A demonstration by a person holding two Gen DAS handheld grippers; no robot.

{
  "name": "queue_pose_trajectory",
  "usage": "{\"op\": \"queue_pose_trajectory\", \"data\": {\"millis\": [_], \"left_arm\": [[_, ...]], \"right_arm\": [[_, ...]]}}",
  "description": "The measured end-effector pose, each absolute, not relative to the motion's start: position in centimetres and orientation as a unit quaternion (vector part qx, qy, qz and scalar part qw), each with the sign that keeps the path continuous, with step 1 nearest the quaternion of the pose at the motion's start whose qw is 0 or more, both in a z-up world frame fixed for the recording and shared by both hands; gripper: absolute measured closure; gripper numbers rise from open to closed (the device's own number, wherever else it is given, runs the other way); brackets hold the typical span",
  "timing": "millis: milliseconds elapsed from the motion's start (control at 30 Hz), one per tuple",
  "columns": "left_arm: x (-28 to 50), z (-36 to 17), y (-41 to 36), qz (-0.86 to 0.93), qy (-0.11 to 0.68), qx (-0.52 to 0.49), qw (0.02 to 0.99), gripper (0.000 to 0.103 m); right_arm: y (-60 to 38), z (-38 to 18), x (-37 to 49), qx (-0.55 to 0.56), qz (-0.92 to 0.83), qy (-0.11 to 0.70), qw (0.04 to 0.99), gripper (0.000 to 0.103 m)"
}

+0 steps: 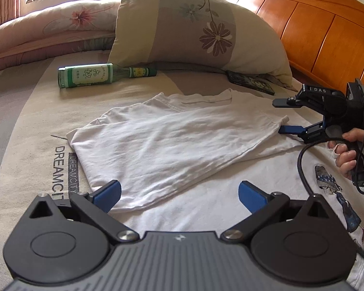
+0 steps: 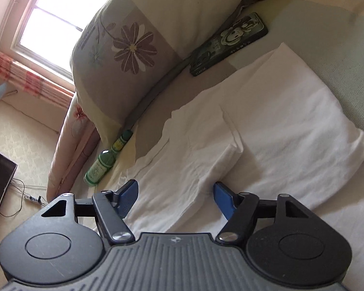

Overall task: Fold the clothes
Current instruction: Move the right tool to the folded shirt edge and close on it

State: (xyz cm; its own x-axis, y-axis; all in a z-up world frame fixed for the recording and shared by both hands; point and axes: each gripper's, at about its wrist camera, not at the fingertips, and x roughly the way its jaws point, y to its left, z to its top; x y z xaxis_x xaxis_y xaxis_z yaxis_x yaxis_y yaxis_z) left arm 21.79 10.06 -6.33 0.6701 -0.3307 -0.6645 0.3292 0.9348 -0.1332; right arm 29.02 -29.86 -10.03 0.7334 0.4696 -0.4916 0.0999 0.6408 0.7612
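A white T-shirt (image 1: 172, 140) lies spread on the bed, one part folded over the rest, with a printed figure (image 1: 337, 194) on the cloth at the lower right. My left gripper (image 1: 179, 194) hovers open over the shirt's near edge, nothing between its blue pads. My right gripper (image 1: 285, 116), held by a hand (image 1: 347, 155), is rolled on its side at the shirt's right edge. Its lower finger (image 1: 291, 129) touches the folded hem and the upper one stands well above. In the right wrist view that gripper (image 2: 176, 196) is open, the folded shirt edge (image 2: 206, 160) lying between its fingers without being pressed.
A green glass bottle (image 1: 104, 75) lies behind the shirt, beside a flowered pillow (image 1: 194, 24). A dark cartoon-printed case (image 1: 252, 82) rests by the pillow. The wooden headboard (image 1: 315, 24) rises at the right, a quilt (image 1: 48, 29) at the back left. The bed's edge and floor (image 2: 17, 131) show at the left.
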Motion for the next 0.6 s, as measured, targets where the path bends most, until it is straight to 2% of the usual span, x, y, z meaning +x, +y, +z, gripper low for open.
{"op": "queue_pose_trajectory", "data": {"millis": [133, 233, 267, 300, 333, 600], "left_arm": [[22.0, -6.8, 10.0, -0.173, 0.368, 0.005, 0.914, 0.001], [21.9, -6.8, 9.9, -0.173, 0.367, 0.006, 0.914, 0.001], [21.9, -6.8, 9.9, -0.173, 0.367, 0.007, 0.914, 0.001], [21.9, -6.8, 9.8, -0.173, 0.366, 0.008, 0.914, 0.001], [21.8, -6.8, 9.7, -0.174, 0.366, 0.008, 0.914, 0.001], [21.9, -6.7, 9.8, -0.175, 0.366, 0.007, 0.914, 0.001]], "right_arm": [[-30.1, -10.6, 29.4, 0.410, 0.098, 0.322, 0.848, 0.036], [-30.0, -11.0, 29.2, 0.408, 0.077, 0.306, 0.856, 0.049], [-29.9, -11.0, 29.1, 0.399, 0.065, 0.310, 0.860, 0.063], [-29.8, -11.0, 29.1, 0.389, 0.052, 0.316, 0.864, 0.083], [-29.9, -10.9, 29.0, 0.383, 0.047, 0.319, 0.866, 0.090], [-29.3, -8.5, 27.2, 0.332, 0.040, 0.315, 0.888, 0.090]]}}
